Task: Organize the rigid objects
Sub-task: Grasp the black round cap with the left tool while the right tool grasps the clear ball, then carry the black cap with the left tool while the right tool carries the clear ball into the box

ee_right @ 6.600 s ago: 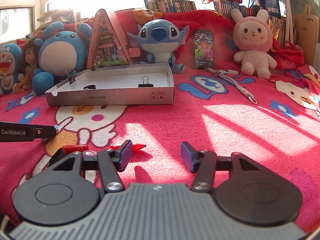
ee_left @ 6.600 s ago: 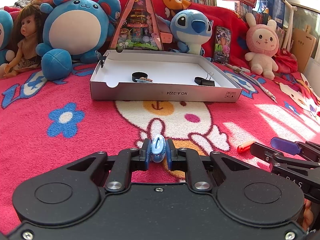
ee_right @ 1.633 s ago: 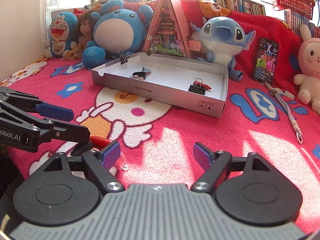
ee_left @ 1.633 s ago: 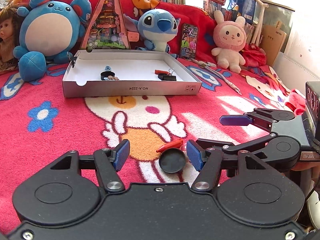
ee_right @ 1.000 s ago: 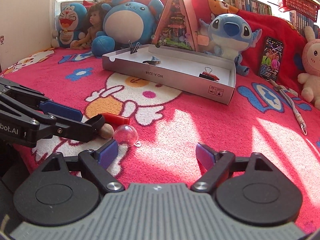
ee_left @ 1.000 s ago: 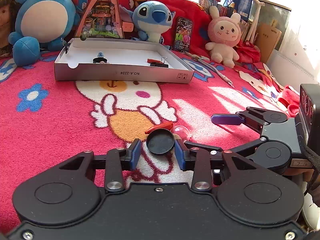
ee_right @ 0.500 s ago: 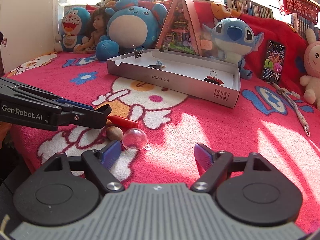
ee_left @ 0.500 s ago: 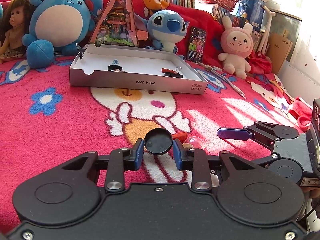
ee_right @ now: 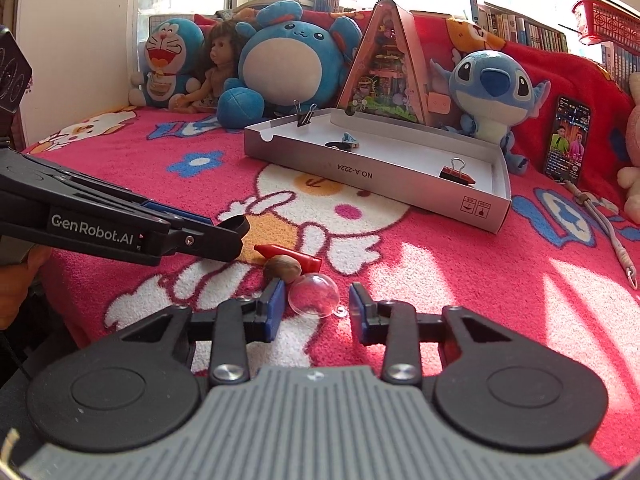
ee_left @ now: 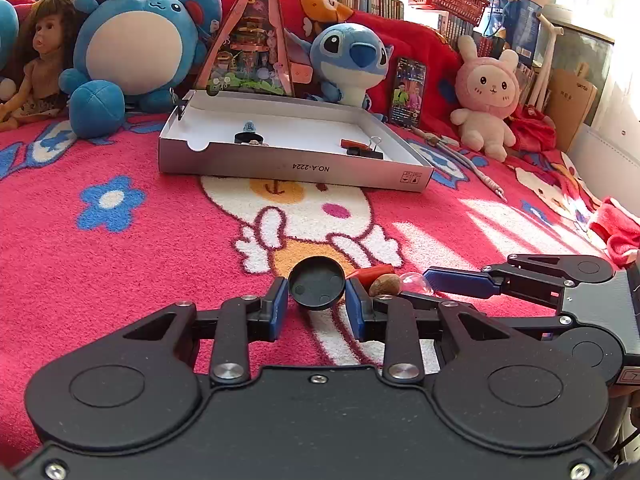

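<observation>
Left wrist view: left gripper (ee_left: 317, 307) pinching black round lid (ee_left: 317, 288), lifted above red blanket (ee_left: 120, 264) near its front edge. Red crayon (ee_left: 372, 271), brown nut (ee_left: 385, 284) just right of it. Cardboard tray (ee_left: 288, 168) farther back.

Right wrist view: right gripper (ee_right: 317, 307) just closing around clear dome (ee_right: 314, 294); contact with pads unclear.
</observation>
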Action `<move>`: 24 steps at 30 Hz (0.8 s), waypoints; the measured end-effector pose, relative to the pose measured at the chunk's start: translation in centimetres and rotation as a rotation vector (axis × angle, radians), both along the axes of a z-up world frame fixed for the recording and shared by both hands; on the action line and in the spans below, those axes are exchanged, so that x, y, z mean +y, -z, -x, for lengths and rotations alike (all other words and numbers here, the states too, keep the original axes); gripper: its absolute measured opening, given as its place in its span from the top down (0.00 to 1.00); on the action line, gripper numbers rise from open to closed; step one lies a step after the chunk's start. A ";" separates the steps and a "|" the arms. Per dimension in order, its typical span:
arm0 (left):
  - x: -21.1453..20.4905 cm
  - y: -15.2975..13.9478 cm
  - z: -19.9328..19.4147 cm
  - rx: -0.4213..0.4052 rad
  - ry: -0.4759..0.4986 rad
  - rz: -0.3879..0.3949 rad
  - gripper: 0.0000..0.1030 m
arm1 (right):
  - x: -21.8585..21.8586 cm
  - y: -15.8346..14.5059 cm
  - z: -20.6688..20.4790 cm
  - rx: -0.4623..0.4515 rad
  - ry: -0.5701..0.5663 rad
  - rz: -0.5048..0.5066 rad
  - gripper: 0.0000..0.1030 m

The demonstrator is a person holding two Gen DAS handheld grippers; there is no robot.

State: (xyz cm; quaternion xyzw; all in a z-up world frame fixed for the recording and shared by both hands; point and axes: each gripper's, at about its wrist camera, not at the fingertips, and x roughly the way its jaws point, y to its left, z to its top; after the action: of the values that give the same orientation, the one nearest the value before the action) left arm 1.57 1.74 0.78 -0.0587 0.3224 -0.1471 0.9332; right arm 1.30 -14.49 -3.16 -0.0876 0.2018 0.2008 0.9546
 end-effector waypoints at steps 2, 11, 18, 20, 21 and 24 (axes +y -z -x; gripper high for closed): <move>0.1 0.0 0.0 0.000 -0.007 0.001 0.71 | -0.4 -0.1 -0.1 0.006 0.016 -0.011 0.63; 0.3 -0.2 -0.5 -0.010 -0.019 -0.003 0.71 | -2.0 -0.7 -0.4 -0.007 0.105 -0.045 0.63; 0.3 -1.1 -1.7 -0.034 -0.034 -0.012 0.71 | -2.8 -1.5 -1.5 -0.013 0.167 -0.071 0.63; 0.3 -1.4 -2.1 -0.044 -0.037 -0.015 0.71 | -3.0 -1.8 -1.8 -0.016 0.188 -0.078 0.63; 0.4 -1.6 -2.3 -0.049 -0.040 -0.019 0.71 | -3.1 -2.0 -2.0 -0.016 0.198 -0.082 0.63; 0.3 -2.2 -3.1 -0.060 -0.045 -0.022 0.71 | -3.6 -2.4 -2.5 -0.009 0.224 -0.097 0.63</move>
State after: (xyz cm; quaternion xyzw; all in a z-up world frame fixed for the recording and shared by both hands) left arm 4.67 2.09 2.94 -0.0510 0.2947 -0.1244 0.9461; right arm 3.82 -18.07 -0.80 -0.0190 0.1959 0.1020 0.9751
